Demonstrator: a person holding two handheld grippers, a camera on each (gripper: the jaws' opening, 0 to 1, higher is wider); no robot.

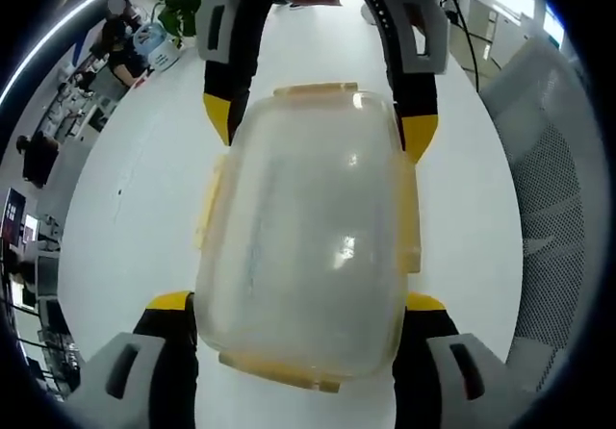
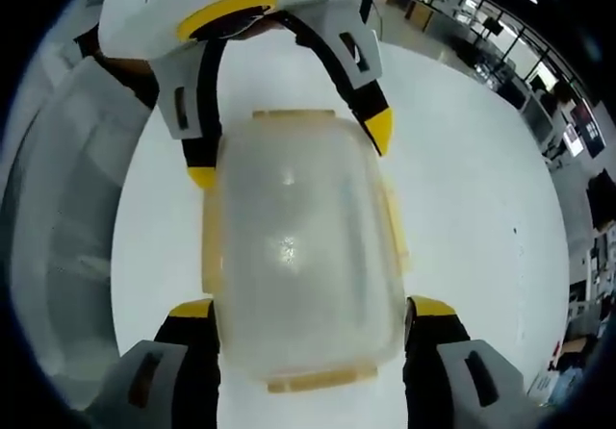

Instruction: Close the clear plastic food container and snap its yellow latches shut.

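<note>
Holding the clear container (image 1: 303, 246) at frame centre on the white table (image 1: 125, 208), we have the left gripper (image 1: 300, 306) and right gripper (image 2: 310, 312) wide open, each straddling one end, touching or not we cannot tell. Likely light, slippery; press the yellow latches (image 2: 318, 381).

Both views face each other closely across, seemingly, one container (image 1: 303, 256).
</note>
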